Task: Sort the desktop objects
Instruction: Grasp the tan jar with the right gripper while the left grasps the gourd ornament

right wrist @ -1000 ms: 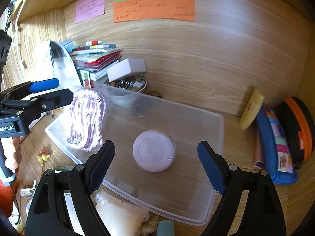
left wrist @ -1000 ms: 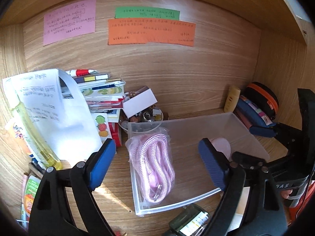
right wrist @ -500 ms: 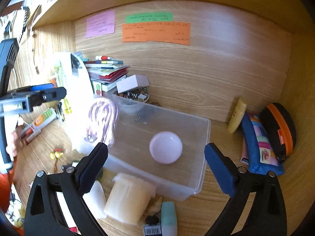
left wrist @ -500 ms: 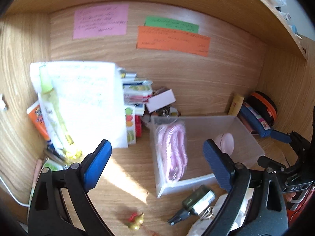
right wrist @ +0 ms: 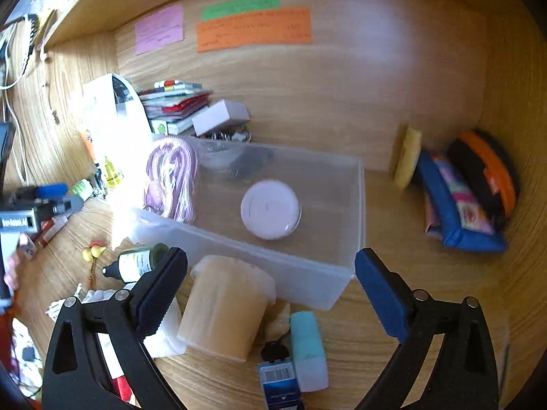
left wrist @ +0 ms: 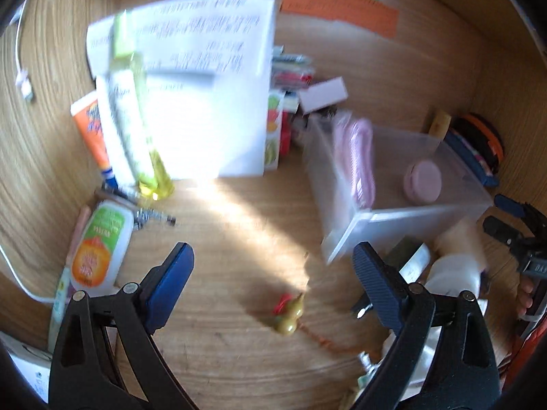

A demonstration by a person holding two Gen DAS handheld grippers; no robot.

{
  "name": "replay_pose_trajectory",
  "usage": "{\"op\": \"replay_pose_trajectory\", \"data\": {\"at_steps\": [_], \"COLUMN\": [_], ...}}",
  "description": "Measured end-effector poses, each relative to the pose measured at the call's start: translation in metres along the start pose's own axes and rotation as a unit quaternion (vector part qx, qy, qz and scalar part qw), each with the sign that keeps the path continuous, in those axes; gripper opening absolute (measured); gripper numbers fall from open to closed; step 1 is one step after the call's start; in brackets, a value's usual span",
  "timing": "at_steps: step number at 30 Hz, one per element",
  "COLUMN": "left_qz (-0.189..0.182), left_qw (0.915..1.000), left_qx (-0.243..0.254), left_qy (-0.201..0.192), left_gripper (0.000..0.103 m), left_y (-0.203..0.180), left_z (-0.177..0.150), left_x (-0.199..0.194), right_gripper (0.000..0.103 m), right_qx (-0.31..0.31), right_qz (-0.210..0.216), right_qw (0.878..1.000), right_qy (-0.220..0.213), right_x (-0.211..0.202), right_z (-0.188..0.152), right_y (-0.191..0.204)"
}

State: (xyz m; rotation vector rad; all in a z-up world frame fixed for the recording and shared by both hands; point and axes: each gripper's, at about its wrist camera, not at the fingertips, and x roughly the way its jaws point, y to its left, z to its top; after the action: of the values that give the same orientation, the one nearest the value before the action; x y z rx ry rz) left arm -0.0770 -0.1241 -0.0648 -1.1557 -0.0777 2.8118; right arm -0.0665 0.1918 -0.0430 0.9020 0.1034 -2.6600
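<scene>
A clear plastic bin (right wrist: 355, 205) on the wooden desk holds a bagged purple cable (right wrist: 171, 174) and a round pink case (right wrist: 270, 208). My right gripper (right wrist: 270, 270) is open in front of the bin, above a beige tub (right wrist: 225, 307) lying on its side, without touching it. A dark small bottle (right wrist: 136, 264), a teal block (right wrist: 306, 345) and a blue barcoded box (right wrist: 278, 382) lie beside the tub. My left gripper (left wrist: 271, 266) is open over bare desk left of the bin (left wrist: 376, 218), just above a yellow gourd charm (left wrist: 290, 311). Nothing sits between either pair of jaws.
A white paper sheet (left wrist: 205, 85), lotion tubes (left wrist: 130, 119) and a green-labelled bottle (left wrist: 99, 246) crowd the left. Stacked books (right wrist: 174, 102) and a white box (right wrist: 218, 116) stand behind the bin. Pencil cases (right wrist: 458, 205) lean in the right corner. Sticky notes (right wrist: 253, 29) hang on the back wall.
Both grippers have drawn back from the bin and their jaws stand wider. The left view swung left and down onto the desk and the gourd charm. The tub now lies under the right gripper.
</scene>
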Motion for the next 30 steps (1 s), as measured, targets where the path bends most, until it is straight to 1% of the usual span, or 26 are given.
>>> {"op": "replay_pose_trajectory", "data": {"at_steps": [1,2,4,7,10,14,17,18,19,21,23,27,30], "left_qz": [-0.001,-0.002,-0.004,-0.006,-0.004,0.013,0.007,0.005,0.004,0.004,-0.002,-0.015,-0.016], "left_qw": [1.0,0.9999,0.9997,0.9996,0.9997,0.9996,0.9994,0.9993,0.9991,0.999,0.9988,0.9988,0.9989], "left_qx": [-0.002,-0.004,-0.006,-0.003,0.005,0.02,0.028,0.031,0.037,0.041,0.043,0.044,0.039], "left_qy": [0.007,0.013,0.022,0.029,0.025,0.016,0.018,0.018,0.019,0.02,0.022,0.016,0.021], "left_gripper": [0.095,0.095,0.095,0.095,0.095,0.095,0.094,0.092,0.085,0.077,0.076,0.075,0.067], "left_y": [0.002,0.005,0.006,0.005,0.002,-0.002,-0.005,-0.007,-0.009,-0.011,-0.011,-0.012,-0.009], "left_z": [-0.004,-0.009,-0.016,-0.025,-0.031,-0.036,-0.039,-0.04,-0.04,-0.041,-0.042,-0.043,-0.043], "left_x": [0.003,0.005,0.009,0.012,0.011,0.012,0.016,0.016,0.017,0.018,0.018,0.014,0.016], "right_gripper": [0.099,0.098,0.098,0.098,0.098,0.098,0.098,0.098,0.097,0.096,0.095,0.087,0.084], "right_qx": [0.004,0.002,-0.005,-0.015,-0.015,-0.008,0.01,0.017,0.02,0.025,0.028,0.049,0.071], "right_qz": [0.002,-0.008,-0.021,-0.03,-0.014,-0.019,-0.011,-0.005,-0.003,0.006,0.012,0.024,0.047], "right_qw": [1.0,1.0,1.0,0.999,1.0,1.0,0.999,0.999,0.999,0.998,0.998,0.995,0.991], "right_qy": [0.006,-0.003,-0.005,-0.005,0.001,0.013,0.032,0.041,0.046,0.056,0.063,0.086,0.101], "right_x": [0.002,0.002,0.003,0.002,0.002,0.008,0.015,0.018,0.02,0.024,0.027,0.038,0.045], "right_z": [-0.002,-0.004,-0.008,-0.01,-0.012,-0.014,-0.015,-0.016,-0.017,-0.018,-0.018,-0.016,-0.014], "right_y": [0.0,0.001,0.005,0.011,0.016,0.016,0.01,0.008,0.008,0.007,0.008,0.007,0.004]}}
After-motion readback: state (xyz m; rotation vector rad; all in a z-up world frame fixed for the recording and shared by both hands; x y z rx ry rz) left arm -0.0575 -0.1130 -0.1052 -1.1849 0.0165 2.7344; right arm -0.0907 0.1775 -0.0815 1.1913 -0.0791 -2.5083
